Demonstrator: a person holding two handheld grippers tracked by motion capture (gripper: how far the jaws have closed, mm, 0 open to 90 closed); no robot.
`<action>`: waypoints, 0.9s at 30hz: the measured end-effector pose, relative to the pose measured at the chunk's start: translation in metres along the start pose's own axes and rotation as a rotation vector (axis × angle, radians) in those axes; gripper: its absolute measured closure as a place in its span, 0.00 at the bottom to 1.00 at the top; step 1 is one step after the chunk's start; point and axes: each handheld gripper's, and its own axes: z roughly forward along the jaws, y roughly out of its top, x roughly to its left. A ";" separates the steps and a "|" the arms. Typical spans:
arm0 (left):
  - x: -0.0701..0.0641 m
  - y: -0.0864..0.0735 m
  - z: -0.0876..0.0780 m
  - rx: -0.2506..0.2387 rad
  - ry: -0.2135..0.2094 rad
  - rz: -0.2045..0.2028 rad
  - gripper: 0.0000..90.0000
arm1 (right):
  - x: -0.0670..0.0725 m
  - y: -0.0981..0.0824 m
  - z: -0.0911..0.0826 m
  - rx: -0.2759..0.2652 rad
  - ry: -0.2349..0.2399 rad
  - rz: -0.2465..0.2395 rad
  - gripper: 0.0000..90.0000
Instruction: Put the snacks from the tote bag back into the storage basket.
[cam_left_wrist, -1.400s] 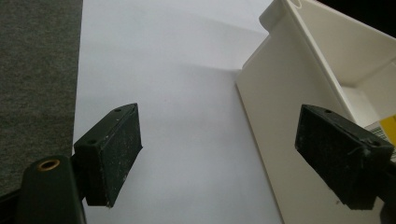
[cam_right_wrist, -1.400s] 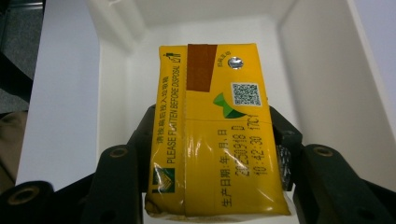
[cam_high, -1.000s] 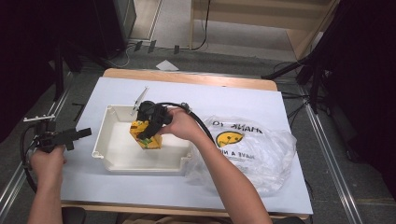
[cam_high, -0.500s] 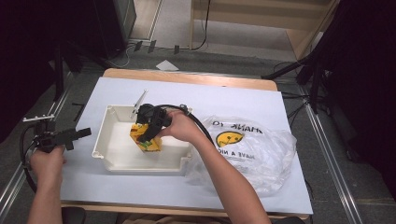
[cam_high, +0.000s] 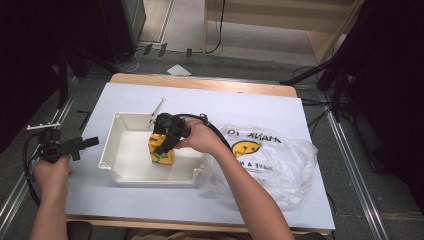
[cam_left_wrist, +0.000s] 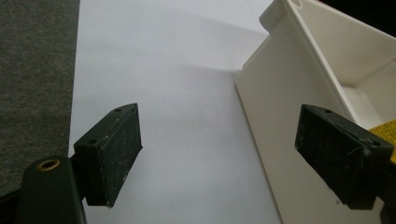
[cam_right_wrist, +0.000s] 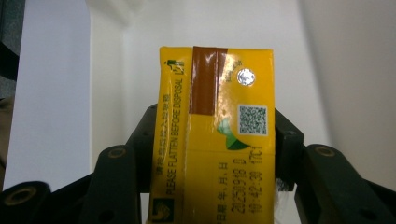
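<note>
1. While the right gripper (cam_high: 165, 142) clamps the yellow drink carton (cam_high: 161, 151), the carton stands upright inside the white tray (cam_high: 131, 172), near the tray's middle.
2. Left of the tray, the left gripper (cam_left_wrist: 219, 154) gapes wide, holding nothing.
3. Pads squeeze the carton's (cam_right_wrist: 215, 135) narrow sides; it is probably light, glossy, slippery and crushable, so mid-height suits.
</note>
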 end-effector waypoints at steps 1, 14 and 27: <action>0.000 0.000 0.000 0.000 0.001 0.000 0.17 | 0.000 0.000 0.000 0.000 0.000 0.000 0.56; -0.002 0.000 0.000 -0.012 0.001 0.005 0.17 | 0.001 -0.003 0.000 -0.003 0.007 0.013 0.54; -0.003 0.000 0.001 -0.006 0.004 0.006 0.17 | -0.001 -0.006 0.000 -0.014 0.020 0.037 0.51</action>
